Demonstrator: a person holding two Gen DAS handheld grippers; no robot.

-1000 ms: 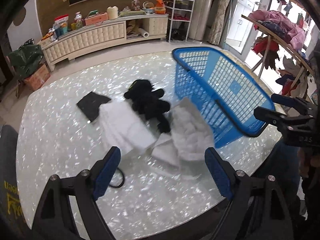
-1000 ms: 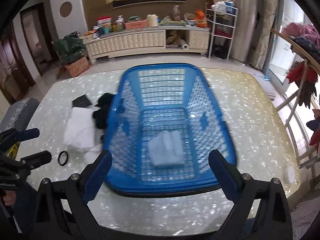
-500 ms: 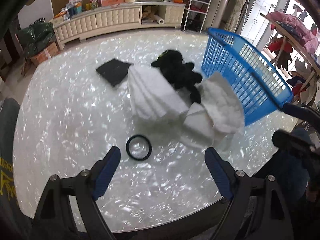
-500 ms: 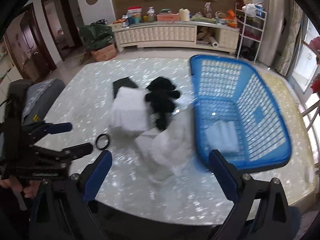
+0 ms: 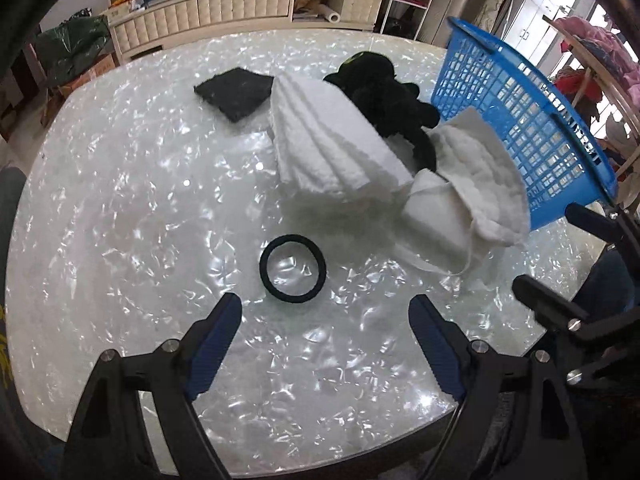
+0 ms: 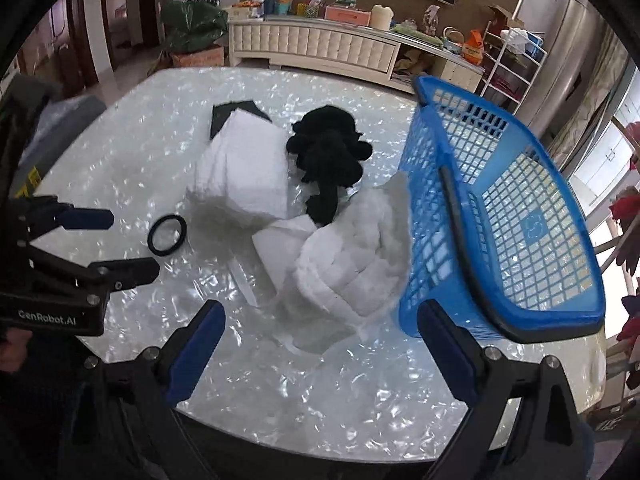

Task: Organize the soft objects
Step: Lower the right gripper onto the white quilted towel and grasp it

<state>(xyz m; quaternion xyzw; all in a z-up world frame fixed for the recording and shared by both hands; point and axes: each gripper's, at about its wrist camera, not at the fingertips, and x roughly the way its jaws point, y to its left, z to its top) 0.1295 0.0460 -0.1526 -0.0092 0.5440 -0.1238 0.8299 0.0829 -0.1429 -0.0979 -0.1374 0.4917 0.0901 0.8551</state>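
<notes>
On the pearly white table lie a black hair band (image 5: 292, 268) (image 6: 167, 235), a folded white towel (image 5: 332, 144) (image 6: 244, 172), a black plush toy (image 5: 384, 96) (image 6: 328, 156), a crumpled white cloth (image 5: 472, 192) (image 6: 352, 256) and a black square cloth (image 5: 234, 92) (image 6: 224, 114). A blue basket (image 5: 520, 120) (image 6: 500, 216) stands to the right, with the crumpled cloth against its side. My left gripper (image 5: 325, 312) (image 6: 120, 242) hovers open just short of the hair band. My right gripper (image 6: 320, 320) is open, near the crumpled cloth.
The round table (image 5: 120, 200) ends close below both grippers. A long white cabinet (image 6: 320, 46) with clutter, a green bag (image 6: 192, 26) and a wire shelf (image 6: 516, 64) stand behind. A clothes rack (image 5: 592, 44) is at the right.
Both grippers have sunk toward the table. The right view swung left from the basket to the pile of cloths. The hair band now lies just ahead of the left fingers.
</notes>
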